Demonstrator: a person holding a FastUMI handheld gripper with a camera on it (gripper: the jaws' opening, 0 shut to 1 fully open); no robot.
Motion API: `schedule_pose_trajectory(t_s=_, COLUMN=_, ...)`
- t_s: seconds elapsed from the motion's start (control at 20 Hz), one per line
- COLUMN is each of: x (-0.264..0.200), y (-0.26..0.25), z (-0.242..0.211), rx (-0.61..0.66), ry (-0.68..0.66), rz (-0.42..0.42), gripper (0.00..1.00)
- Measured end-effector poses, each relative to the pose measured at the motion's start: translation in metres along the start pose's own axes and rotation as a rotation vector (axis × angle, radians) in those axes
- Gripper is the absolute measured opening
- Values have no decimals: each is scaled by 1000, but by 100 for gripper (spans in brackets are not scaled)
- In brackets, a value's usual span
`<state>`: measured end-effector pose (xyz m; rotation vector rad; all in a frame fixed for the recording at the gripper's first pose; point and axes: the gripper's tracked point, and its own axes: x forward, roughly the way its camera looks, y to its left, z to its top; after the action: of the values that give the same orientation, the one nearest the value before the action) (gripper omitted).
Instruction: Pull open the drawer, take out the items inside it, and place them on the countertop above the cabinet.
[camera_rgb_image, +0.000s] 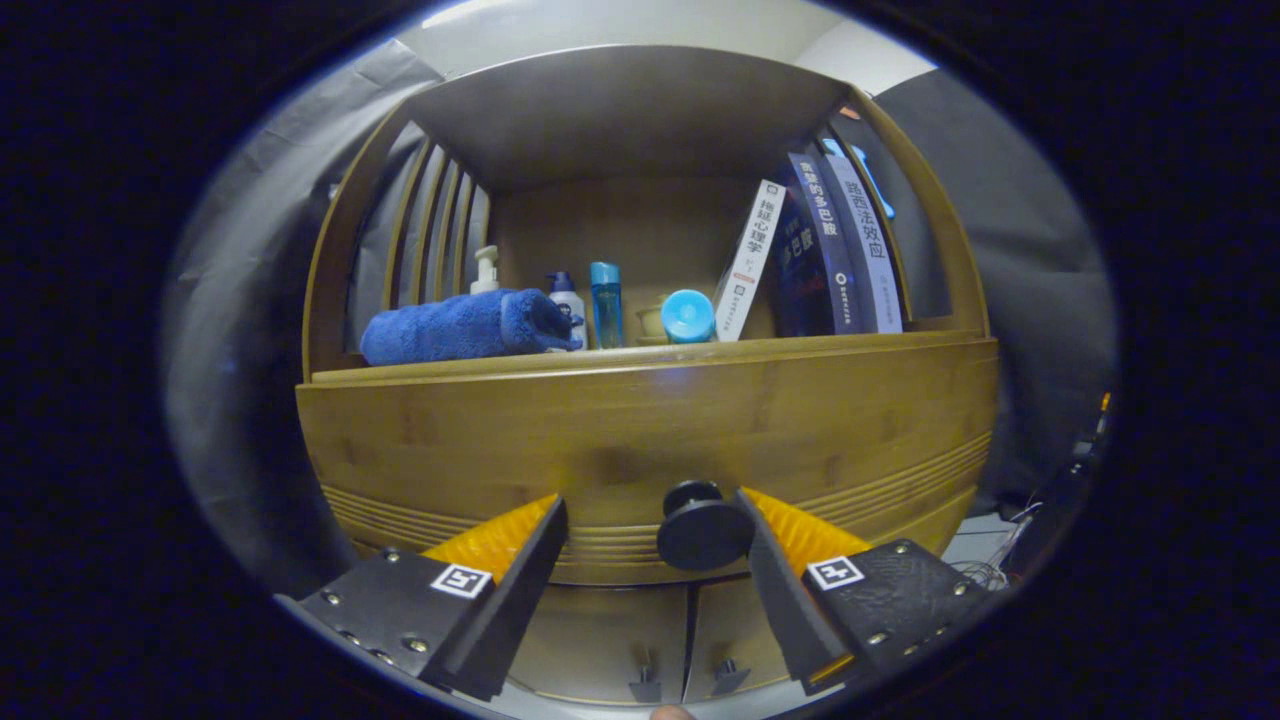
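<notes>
A bamboo cabinet fills the gripper view. Its drawer front (640, 430) is closed, with a round black knob (703, 530) low on it. My gripper (655, 515) is open, its fingers spread wide in front of the drawer. The knob sits between the fingers, close against the right finger (775, 545) and well apart from the left one (520, 540). Above the drawer runs the countertop (850, 345), bearing a rolled blue towel (465, 327), bottles and books. The drawer's inside is hidden.
On the countertop stand a white pump bottle (485, 270), a small white bottle (566, 300), a tall blue bottle (606, 303), a blue cap (688, 316) and leaning books (820, 255). Two lower doors with small handles (688, 682) sit under the drawer. Cables (985, 570) lie at the lower right.
</notes>
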<state>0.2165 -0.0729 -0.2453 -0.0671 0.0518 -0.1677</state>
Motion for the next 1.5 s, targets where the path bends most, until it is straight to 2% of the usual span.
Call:
schedule_pose_trajectory(t_s=0.35, x=1, y=-1, z=-2, rx=-15, ry=5, rz=-1, gripper=99)
schedule_pose_trajectory(t_s=0.4, x=-1, y=-2, z=-9, rx=-19, ry=41, rz=1, gripper=99)
schedule_pose_trajectory(t_s=0.55, x=-22, y=-8, z=-24, rx=-19, ry=97, rz=-17, gripper=99)
schedule_pose_trajectory(t_s=0.65, x=-36, y=-9, z=-16, rx=-23, ry=106, rz=-26, gripper=99)
schedule_pose_trajectory(t_s=1.15, x=-115, y=-13, z=68, rx=-29, ry=107, rz=-15, gripper=99)
schedule_pose_trajectory(t_s=1.5, x=-165, y=9, z=166, rx=-98, ry=54, rz=49, gripper=99)
